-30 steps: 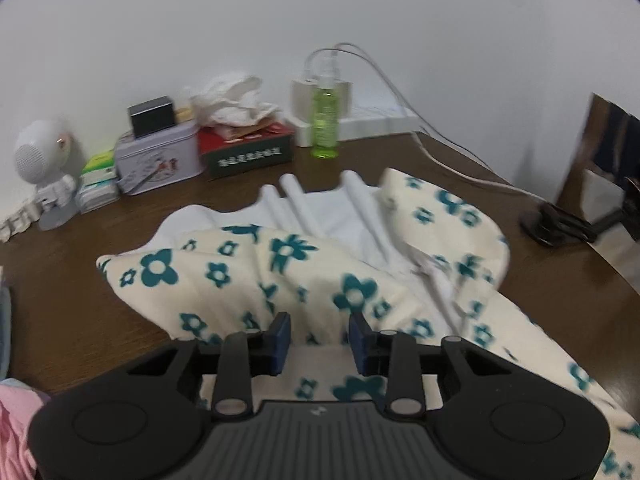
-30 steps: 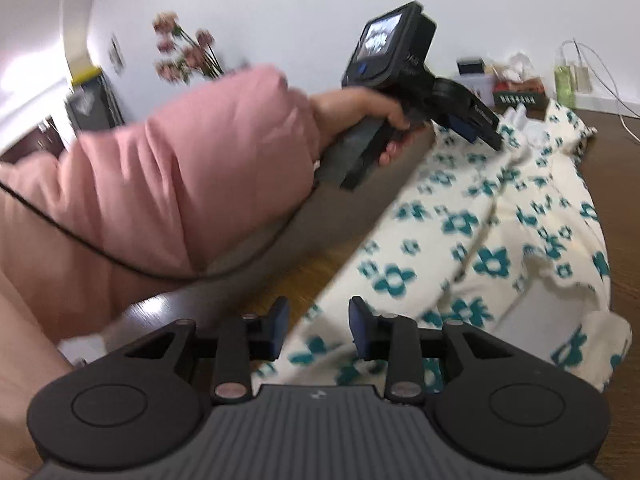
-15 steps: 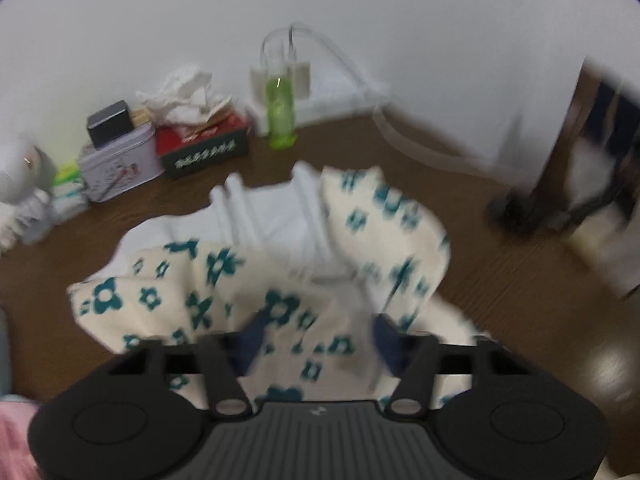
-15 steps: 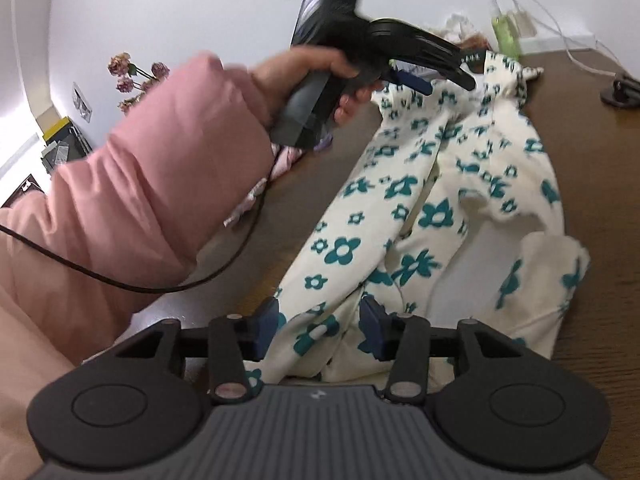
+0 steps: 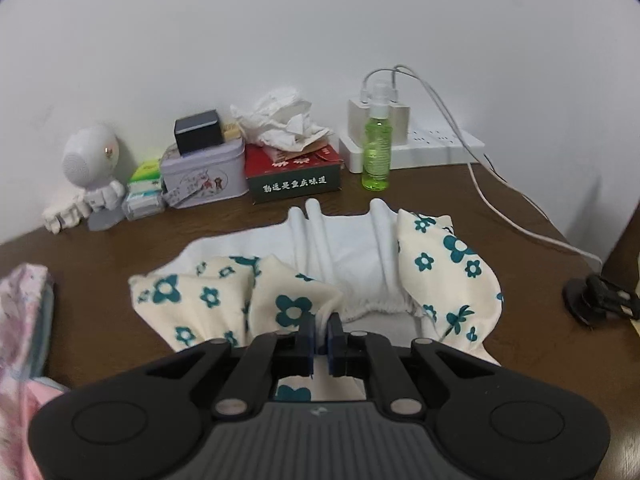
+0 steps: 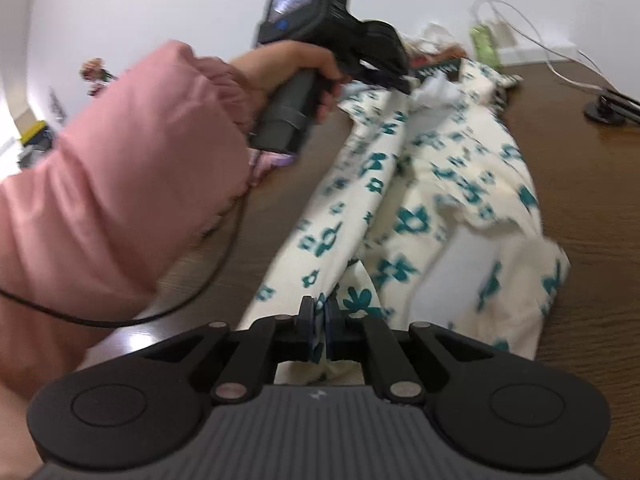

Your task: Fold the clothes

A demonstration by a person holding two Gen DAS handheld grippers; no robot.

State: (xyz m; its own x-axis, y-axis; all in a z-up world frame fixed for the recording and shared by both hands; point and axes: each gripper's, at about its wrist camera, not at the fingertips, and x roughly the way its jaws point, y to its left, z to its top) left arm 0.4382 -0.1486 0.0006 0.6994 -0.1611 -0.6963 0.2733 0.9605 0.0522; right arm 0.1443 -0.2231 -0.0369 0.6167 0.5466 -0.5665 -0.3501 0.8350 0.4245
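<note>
Here the left gripper [image 5: 320, 334] has its fingers [image 5: 307, 336] pinched narrow on a fold of the floral garment [image 5: 288, 300], which spreads ahead of them over the brown surface [image 5: 520, 280], white lining up. Beyond the cloth stand a green bottle [image 5: 376, 152] and a red box [image 5: 294, 174]. The right gripper [image 6: 319, 330] likewise clamps the garment's near edge; cloth stretches forward toward the left hand [image 6: 288, 64].

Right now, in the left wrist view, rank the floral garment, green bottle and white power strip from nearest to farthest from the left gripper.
1. Floral garment: clamped in the left gripper.
2. Green bottle: right of centre, beyond the garment.
3. White power strip: behind the bottle, against the wall.
</note>
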